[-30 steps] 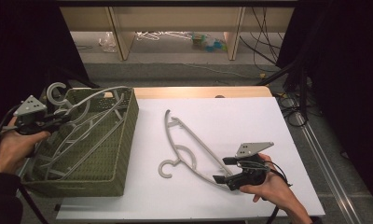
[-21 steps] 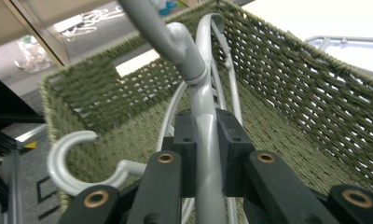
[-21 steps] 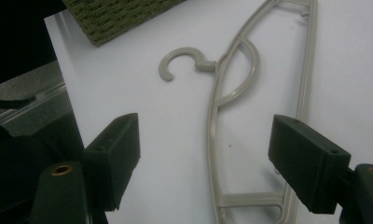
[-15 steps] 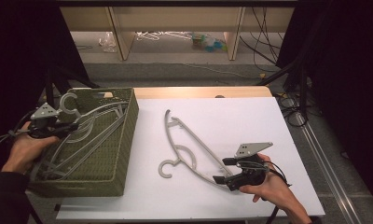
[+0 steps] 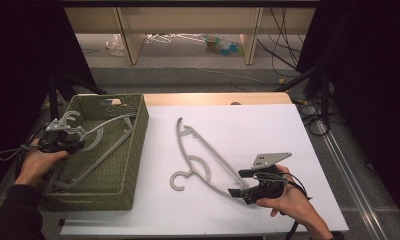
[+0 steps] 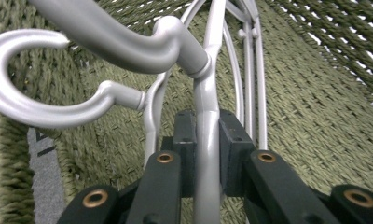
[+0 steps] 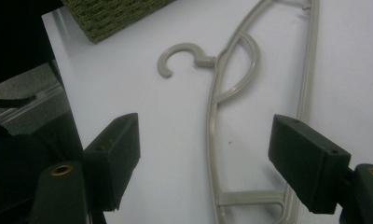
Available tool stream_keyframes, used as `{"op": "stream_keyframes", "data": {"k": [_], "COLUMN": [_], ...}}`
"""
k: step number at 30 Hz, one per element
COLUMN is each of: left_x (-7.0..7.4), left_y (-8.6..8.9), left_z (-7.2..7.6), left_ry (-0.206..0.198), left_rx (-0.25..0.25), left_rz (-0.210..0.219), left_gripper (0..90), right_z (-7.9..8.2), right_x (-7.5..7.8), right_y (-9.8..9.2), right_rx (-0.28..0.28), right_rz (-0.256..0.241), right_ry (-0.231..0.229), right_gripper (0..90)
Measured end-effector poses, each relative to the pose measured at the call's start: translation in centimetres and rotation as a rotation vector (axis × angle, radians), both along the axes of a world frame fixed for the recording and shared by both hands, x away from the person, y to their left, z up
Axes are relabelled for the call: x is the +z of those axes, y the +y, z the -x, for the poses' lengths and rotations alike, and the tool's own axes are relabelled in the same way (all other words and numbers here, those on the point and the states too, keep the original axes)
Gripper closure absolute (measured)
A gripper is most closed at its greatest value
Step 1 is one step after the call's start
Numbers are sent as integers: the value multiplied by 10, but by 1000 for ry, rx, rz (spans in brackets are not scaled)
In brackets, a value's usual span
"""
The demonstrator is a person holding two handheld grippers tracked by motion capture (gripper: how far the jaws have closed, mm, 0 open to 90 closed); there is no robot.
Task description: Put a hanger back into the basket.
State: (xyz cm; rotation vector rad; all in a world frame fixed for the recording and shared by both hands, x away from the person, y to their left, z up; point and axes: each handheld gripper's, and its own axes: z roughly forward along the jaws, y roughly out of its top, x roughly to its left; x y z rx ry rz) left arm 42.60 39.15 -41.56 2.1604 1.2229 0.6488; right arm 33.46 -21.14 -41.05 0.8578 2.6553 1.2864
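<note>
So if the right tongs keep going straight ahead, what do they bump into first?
Most likely the grey hanger lying on the white table; the open right tongs point down at its bar, though depth is hard to judge.

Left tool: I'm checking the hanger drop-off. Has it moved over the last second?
Yes. The left tool, shut on a hanger, sank lower along the basket's left wall.
</note>
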Motion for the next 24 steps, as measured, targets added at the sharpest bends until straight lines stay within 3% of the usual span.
{"op": "stream_keyframes", "data": {"k": [4, 5, 6, 9, 10, 14, 19, 22, 23, 24], "left_x": [-6, -3, -5, -6, -5, 2, 17, 28, 30, 32], "left_y": [-4, 0, -1, 2, 1, 2, -10, -19, -27, -31], "left_z": [0, -2, 0, -1, 1, 9, 26, 37, 41, 44], "left_ry": [-19, 6, 13, 9, 13, -26, -99, -118, -148, -153], "left_rx": [47, 23, 64, 75, 113, 163, 153, 110, 119, 106], "left_rz": [17, -28, -9, -25, -17, 4, 98, 103, 143, 139], "left_gripper": [790, 789, 785, 745, 716, 628, 491, 423, 412, 401], "right_z": [0, 0, 0, -1, -1, -1, -1, -2, -2, -2], "right_x": [0, 0, -1, -1, -2, -3, -4, -5, -5, -5], "right_y": [0, 0, 0, 0, 0, 0, 1, 1, 1, 1], "right_rx": [-3, -3, -2, -4, -4, -6, -9, -14, -15, -18], "right_rz": [1, 0, 1, 1, 2, 4, 3, 4, 3, 2], "right_ry": [8, 7, 7, 9, 3, 6, 18, 9, 7, 5], "right_gripper": [260, 260, 260, 260, 260, 260, 255, 247, 247, 247]}}
